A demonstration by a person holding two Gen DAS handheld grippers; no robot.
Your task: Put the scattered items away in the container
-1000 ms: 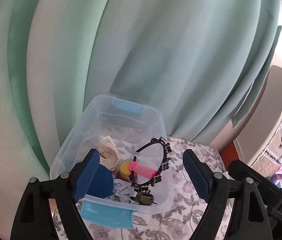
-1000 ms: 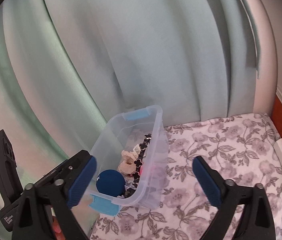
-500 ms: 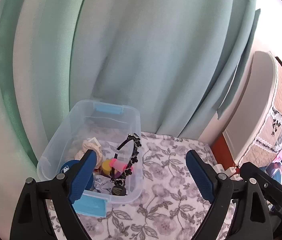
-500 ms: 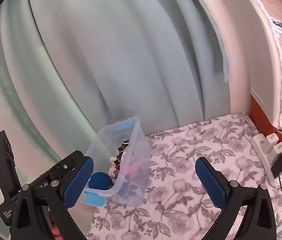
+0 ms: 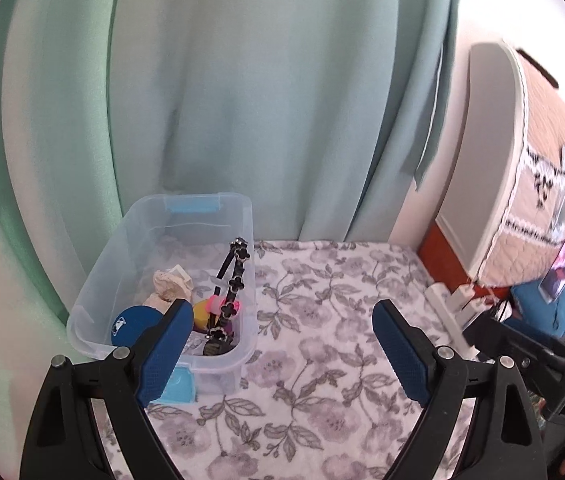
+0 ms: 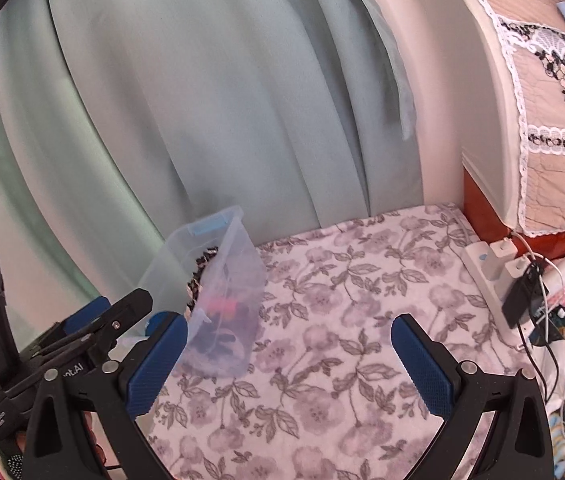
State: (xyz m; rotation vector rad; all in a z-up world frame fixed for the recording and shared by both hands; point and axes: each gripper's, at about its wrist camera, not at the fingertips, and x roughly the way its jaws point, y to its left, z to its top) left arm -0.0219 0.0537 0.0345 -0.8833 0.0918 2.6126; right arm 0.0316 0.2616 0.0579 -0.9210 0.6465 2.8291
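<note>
A clear plastic bin (image 5: 242,216) with blue latches stands on the floral cloth at the back left, against the curtain. Inside it lie a black flower headband (image 5: 236,276), a dark blue ball (image 5: 132,324), a cream crumpled thing (image 5: 170,286), a yellow and pink item (image 5: 210,308) and a dark clip (image 5: 214,346). My left gripper (image 5: 282,334) hangs open in front of the bin, nothing between its blue pads. In the right wrist view the bin (image 6: 238,280) sits left of centre, and my right gripper (image 6: 288,348) is open and empty over the cloth.
A floral cloth (image 5: 322,360) covers the surface. Green curtains (image 5: 222,80) hang behind. A white power strip (image 6: 490,276) with plugs and cables lies at the right edge, beside a quilted cover (image 6: 554,120). The other gripper's body (image 6: 62,344) shows at lower left.
Both grippers have drawn back and to the right from the bin, so it looks smaller and farther left. The cloth, the power strip and the quilted cover have come into view. Both stay open.
</note>
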